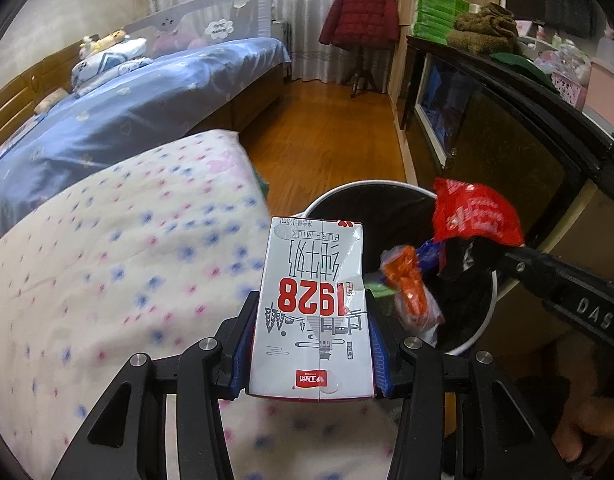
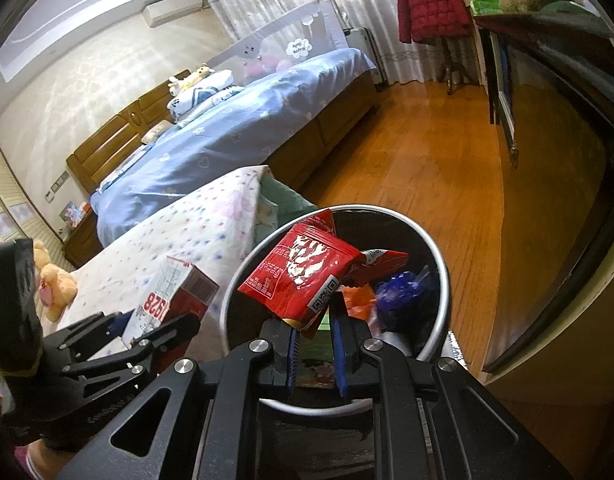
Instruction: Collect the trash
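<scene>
A: Trash status, left wrist view: milk carton (image 1: 313,312) is clamped between the pads of the left hand-held gripper (image 1: 311,344), printed side up, its far end reaching just over the near rim of the bin (image 1: 489,312). Not dropped yet. Inside the bin, an orange wrapper (image 1: 411,288) and a blue wrapper (image 1: 429,250) already lie on the black liner, so part of the job looks done

B: Room to move there?

A: Flowered quilt (image 1: 119,264) bulges close on the left, dark cabinet (image 1: 519,152) stands close on the right; the bin sits in the gap. Right hand-held gripper (image 1: 483,246) comes in from the right over the bin mouth with a red packet (image 1: 475,216). Both tools crowd the same opening

B: Right wrist view?

A: Right hand-held gripper (image 2: 315,320) is pinched shut on the lower corner of the red packet (image 2: 303,276), which hangs directly above the bin (image 2: 441,292). A second red wrapper (image 2: 383,260) and the blue wrapper (image 2: 403,292) lie inside. Left hand-held gripper (image 2: 147,328) with the milk carton (image 2: 167,300) sits left of the rim, over the bed edge

B: Remaining?

A: My read: release both pieces. Packet is clear above the opening; carton likely needs to go further over the rim. Wood floor (image 2: 419,168) beyond the bin is open
</scene>
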Demonstrator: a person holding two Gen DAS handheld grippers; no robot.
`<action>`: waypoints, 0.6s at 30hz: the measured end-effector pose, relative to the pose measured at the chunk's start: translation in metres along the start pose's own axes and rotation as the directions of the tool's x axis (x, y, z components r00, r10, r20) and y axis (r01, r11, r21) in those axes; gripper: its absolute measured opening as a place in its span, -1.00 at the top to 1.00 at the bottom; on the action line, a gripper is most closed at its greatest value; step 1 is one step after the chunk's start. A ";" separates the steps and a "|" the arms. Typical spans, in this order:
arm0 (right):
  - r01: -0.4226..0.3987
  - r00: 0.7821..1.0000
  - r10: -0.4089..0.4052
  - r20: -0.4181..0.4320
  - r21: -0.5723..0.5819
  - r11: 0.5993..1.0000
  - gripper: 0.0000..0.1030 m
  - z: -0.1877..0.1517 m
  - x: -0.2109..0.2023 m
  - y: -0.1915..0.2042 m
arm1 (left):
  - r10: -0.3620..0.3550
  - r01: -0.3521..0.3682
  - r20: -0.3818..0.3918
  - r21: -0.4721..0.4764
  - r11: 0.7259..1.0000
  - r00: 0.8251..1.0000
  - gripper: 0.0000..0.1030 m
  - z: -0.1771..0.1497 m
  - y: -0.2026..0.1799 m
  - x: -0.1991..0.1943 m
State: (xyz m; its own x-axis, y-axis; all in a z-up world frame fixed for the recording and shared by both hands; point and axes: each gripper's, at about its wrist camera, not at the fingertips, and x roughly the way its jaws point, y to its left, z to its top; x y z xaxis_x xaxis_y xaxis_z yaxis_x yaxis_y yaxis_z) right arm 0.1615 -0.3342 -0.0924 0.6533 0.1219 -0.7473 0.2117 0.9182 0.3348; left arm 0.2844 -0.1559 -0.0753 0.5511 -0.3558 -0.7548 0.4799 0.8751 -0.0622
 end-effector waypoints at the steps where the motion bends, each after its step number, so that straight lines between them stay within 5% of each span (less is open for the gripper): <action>1: -0.008 1.000 0.008 0.002 -0.002 1.000 0.72 -0.001 -0.002 0.003 | 0.001 -0.001 0.005 -0.013 1.000 1.000 0.10 -0.004 0.007 -0.005; 11: -0.151 0.988 0.146 -0.051 -0.102 0.983 0.73 -0.023 0.008 0.072 | 0.092 -0.089 0.008 -0.172 0.981 0.996 0.10 -0.040 0.089 -0.037; 18: -0.200 0.974 0.175 -0.144 -0.183 0.963 0.60 -0.037 0.038 0.107 | 0.136 -0.136 -0.017 -0.217 0.967 0.991 0.09 -0.051 0.110 -0.038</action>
State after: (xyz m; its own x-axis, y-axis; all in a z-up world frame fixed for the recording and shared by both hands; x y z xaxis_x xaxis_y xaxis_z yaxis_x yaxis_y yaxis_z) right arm 0.1820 -0.2171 -0.1068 0.5690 0.3336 -0.7517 -0.0600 0.9284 0.3666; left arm 0.2815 -0.0290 -0.0862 0.5991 -0.2280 -0.7676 0.2405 0.9656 -0.0991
